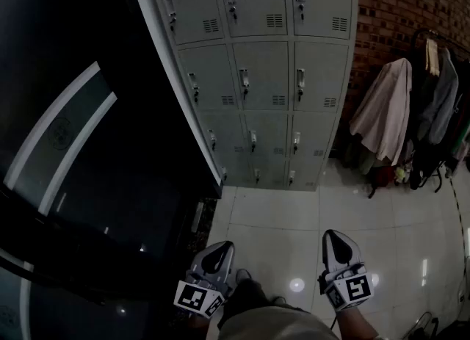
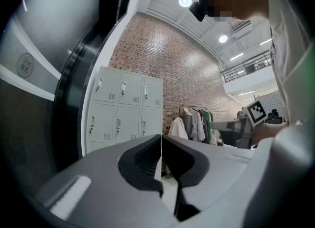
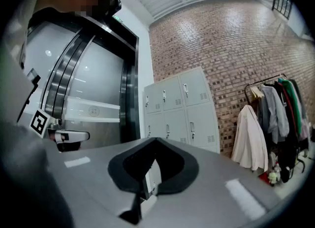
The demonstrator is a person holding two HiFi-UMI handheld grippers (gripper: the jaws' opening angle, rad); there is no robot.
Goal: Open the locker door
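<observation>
Grey locker bank point(image 1: 257, 74), all doors shut, contents hidden. Left gripper point(image 1: 214, 259) and right gripper point(image 1: 337, 243) well apart from it, fingers together, empty.

Twelve locker doors point(image 1: 263, 74) (three columns), two grippers point(image 1: 334, 238), perhaps five hanging garments point(image 1: 382, 114).

Both grippers are held low in front of the person's body, side by side and well apart, pointing forward and tilted slightly upward. The left gripper point(image 1: 213, 258) has its 2 jaws pressed together with nothing between them. The right gripper point(image 1: 338, 247) also has its 2 jaws closed on nothing. Each carries its marker cube point(image 1: 198, 298) at the rear, nearest the person.
</observation>
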